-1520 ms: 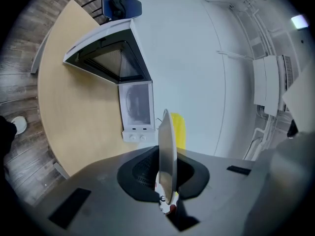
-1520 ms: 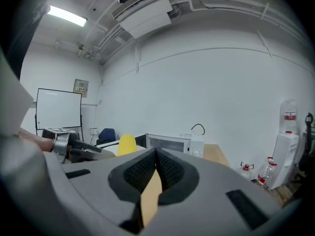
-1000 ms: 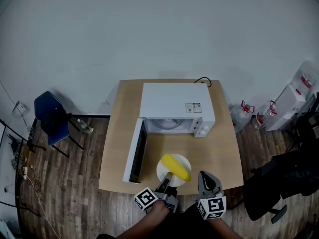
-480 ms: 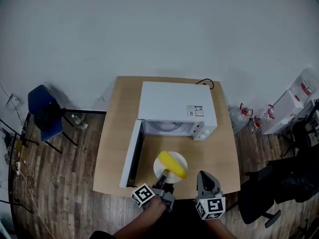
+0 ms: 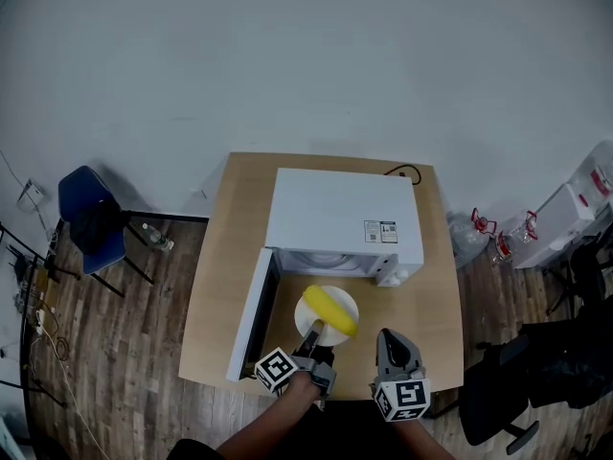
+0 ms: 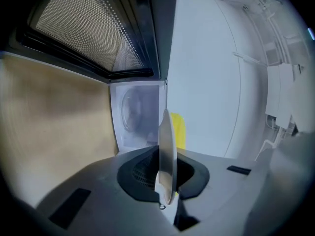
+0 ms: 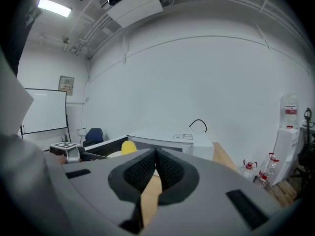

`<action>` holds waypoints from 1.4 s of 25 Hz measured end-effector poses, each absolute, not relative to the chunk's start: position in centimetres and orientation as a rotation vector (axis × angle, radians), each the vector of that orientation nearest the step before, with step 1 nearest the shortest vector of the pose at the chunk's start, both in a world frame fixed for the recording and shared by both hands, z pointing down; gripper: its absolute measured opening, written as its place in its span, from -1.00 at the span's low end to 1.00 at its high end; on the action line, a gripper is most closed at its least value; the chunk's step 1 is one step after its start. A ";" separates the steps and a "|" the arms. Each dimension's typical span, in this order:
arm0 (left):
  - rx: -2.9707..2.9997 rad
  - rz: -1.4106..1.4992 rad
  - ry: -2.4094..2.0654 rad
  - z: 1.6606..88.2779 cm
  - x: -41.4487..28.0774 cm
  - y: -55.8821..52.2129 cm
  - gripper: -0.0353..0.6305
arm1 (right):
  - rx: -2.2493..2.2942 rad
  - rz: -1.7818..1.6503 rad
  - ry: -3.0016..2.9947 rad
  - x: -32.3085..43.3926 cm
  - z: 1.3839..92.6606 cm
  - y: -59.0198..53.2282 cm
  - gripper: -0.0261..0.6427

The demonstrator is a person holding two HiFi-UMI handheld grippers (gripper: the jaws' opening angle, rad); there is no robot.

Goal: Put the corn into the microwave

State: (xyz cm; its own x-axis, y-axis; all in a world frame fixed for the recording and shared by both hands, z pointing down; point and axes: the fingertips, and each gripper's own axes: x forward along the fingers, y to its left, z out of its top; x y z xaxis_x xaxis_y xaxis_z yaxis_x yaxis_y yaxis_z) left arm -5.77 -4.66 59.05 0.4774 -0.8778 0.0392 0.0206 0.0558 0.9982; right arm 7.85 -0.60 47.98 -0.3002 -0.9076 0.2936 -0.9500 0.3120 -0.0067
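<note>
Plate (image 5: 342,301) rim at microwave (image 5: 340,209) mouth (door (image 5: 247,324) open).

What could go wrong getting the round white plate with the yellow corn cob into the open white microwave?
1. The left gripper pinches the round white plate only at its near rim; any tilt could roll the loose yellow corn cob off.
2. The open microwave door stands close beside the plate, which might clip it.

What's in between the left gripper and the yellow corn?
A white plate: the left gripper is shut on its rim and the corn lies on it, as the head view shows.
</note>
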 end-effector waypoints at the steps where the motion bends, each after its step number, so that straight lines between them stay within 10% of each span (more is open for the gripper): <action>1: 1.340 -0.815 -0.844 59.4 -5.7 -5.1 -0.84 | 1.688 0.272 -2.346 7.9 48.0 -1.2 -0.74; 35: 1.188 -0.887 -1.048 73.0 -6.2 -19.9 -0.84 | 1.493 0.418 -2.312 9.3 55.1 -11.9 -0.74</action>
